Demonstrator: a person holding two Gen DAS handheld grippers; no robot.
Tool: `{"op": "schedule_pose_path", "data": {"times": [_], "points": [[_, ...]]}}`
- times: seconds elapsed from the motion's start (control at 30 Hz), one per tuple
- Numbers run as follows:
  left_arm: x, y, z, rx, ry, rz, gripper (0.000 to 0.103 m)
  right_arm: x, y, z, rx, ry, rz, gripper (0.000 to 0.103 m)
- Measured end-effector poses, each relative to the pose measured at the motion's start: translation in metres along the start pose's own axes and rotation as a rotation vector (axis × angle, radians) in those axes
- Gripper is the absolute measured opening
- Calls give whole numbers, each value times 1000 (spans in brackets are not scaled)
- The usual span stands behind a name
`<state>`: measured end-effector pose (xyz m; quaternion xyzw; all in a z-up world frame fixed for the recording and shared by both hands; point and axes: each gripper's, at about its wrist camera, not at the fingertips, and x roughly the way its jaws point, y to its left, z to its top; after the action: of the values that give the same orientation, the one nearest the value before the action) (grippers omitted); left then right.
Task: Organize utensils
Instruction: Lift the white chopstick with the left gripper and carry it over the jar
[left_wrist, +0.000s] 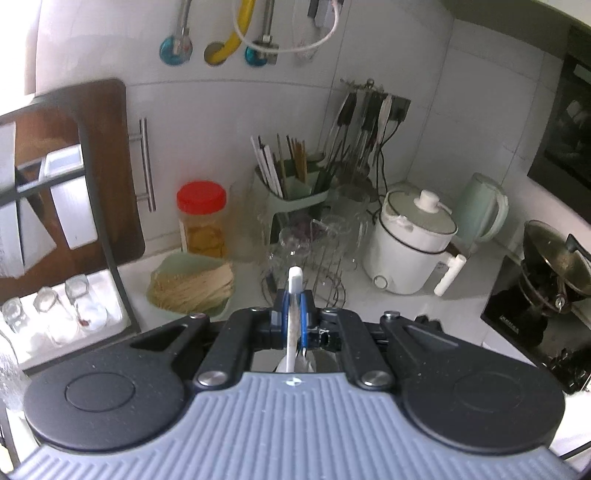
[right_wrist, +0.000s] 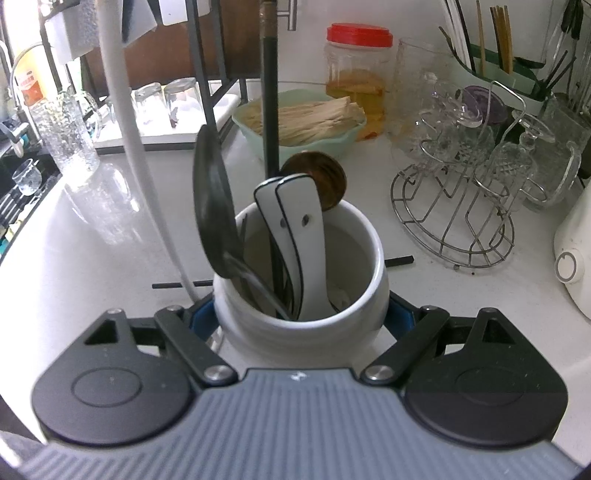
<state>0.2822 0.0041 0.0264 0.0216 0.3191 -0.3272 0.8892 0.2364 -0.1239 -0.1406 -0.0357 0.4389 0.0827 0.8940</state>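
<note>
1. My left gripper (left_wrist: 293, 314) has its fingers closed on a white-handled utensil (left_wrist: 294, 295); the handle tip sticks out past the blue pads, and the working end is hidden under the gripper body.
2. It is held above the white bench (left_wrist: 424, 314), with a green chopstick holder (left_wrist: 295, 199), a red-lidded jar (left_wrist: 202, 218) and a white electric pot (left_wrist: 410, 243) ahead near the tiled wall.
3. My right gripper (right_wrist: 301, 317) has its fingers spread wide around a white ceramic crock (right_wrist: 306, 295), the blue pads against its two sides, so I am gripping it.
4. The crock stands on the bench and holds a dark ladle (right_wrist: 212, 206), two white handles with black edging (right_wrist: 295, 229) and a brown wooden spoon (right_wrist: 325, 181).
5. A wire glass rack (right_wrist: 458, 221) stands to the right of the crock, a green bowl (right_wrist: 299, 133) behind it.
</note>
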Motion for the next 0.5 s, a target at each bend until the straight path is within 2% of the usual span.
{"op": "schedule_pose_path", "data": {"times": [0.5], "points": [[-44,-17,60,85,-112,14,7,-1,2,-1,4,-6,-2,91]]}}
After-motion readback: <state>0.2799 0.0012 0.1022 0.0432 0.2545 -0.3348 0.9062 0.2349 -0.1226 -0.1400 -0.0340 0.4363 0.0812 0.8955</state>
